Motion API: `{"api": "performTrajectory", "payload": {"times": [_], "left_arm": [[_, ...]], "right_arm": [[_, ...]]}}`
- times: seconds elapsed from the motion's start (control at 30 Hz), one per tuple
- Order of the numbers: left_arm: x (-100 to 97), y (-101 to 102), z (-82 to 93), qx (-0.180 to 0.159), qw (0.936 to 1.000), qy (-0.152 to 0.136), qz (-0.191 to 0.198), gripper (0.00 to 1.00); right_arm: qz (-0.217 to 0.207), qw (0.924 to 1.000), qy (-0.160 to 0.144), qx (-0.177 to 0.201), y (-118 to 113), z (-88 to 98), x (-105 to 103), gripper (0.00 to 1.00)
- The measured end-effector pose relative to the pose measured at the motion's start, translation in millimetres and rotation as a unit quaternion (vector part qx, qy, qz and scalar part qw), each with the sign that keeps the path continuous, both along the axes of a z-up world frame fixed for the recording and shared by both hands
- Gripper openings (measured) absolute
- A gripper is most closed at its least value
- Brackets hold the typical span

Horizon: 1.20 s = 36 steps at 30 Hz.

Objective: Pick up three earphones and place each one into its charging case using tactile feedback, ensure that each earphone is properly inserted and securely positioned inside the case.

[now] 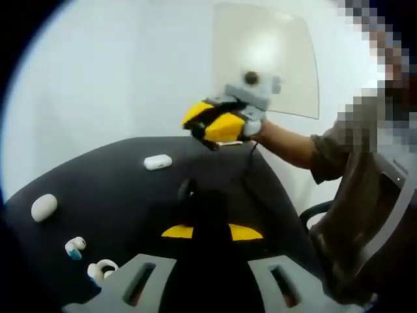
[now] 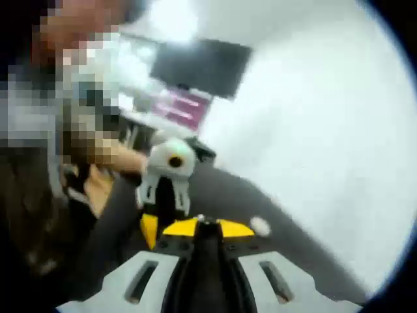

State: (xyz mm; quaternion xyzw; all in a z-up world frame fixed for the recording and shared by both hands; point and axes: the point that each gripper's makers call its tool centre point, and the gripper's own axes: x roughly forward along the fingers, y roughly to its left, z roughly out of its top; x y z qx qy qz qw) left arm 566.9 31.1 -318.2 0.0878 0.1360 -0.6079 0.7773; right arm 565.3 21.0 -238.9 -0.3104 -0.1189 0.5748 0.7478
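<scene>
Holding both grippers aloft, left gripper (image 1: 212,225) and right gripper (image 1: 205,130) each with jaws pressed together on nothing, I judge no pick begun: earphones (image 1: 75,247) (image 1: 103,269) and cases (image 1: 158,162) (image 1: 44,207) lie apart on the table (image 1: 117,189); next, spread jaws and descend onto an earphone.

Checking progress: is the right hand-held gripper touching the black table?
No: the right hand-held gripper is raised above the black table.

Office-like room: dark monitor (image 2: 202,65), office chair (image 1: 384,215) (blurred), plain white walls (image 1: 130,72).
</scene>
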Motion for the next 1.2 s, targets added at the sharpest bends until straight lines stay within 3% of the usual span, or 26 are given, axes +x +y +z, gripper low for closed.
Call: {"api": "performTrajectory", "payload": {"times": [0.03,0.13,0.27,0.43,0.53,0.67,0.83,0.93,1.03,1.2], "left_arm": [[0.0,0.0,0.0,0.000,1.0000,0.000,0.000,0.15],[-0.4,0.1,-0.3,0.000,1.0000,-0.001,0.001,0.15],[-0.3,0.1,-0.5,0.000,1.0000,0.000,0.001,0.15],[0.2,0.2,-0.7,0.000,1.0000,0.001,0.001,0.15],[0.2,0.1,-0.8,0.000,1.0000,0.001,0.001,0.15],[0.2,-0.1,-1.0,0.000,1.0000,0.001,0.001,0.15],[-0.3,0.0,-1.6,0.001,1.0000,0.001,0.001,0.15],[-0.9,0.1,-1.6,0.001,1.0000,0.001,0.000,0.15],[-1.3,0.4,-1.6,0.001,1.0000,0.000,0.000,0.15],[-0.9,0.8,-0.9,0.001,1.0000,0.000,0.000,0.15]], "right_arm": [[0.008,0.9998,-0.017,-0.001,2.8,-2.1,-3.4,0.13],[0.007,0.9995,-0.031,0.006,4.8,-5.5,-3.9,0.13],[0.003,0.9942,-0.104,-0.028,5.8,-12.4,-2.5,0.13],[-0.015,0.9789,-0.189,-0.077,8.5,-24.4,0.1,0.13],[-0.013,0.9729,-0.209,-0.098,11.0,-30.6,-1.5,0.13],[-0.012,0.9590,-0.251,-0.131,13.4,-37.2,-2.6,0.13],[-0.013,0.9559,-0.258,-0.140,15.7,-37.3,-6.8,0.13],[-0.011,0.9629,-0.233,-0.136,14.1,-37.5,-9.3,0.13],[-0.009,0.9631,-0.233,-0.135,12.4,-35.6,-11.4,0.13],[0.001,0.9761,-0.174,-0.130,12.4,-42.0,-14.6,0.13]]}}
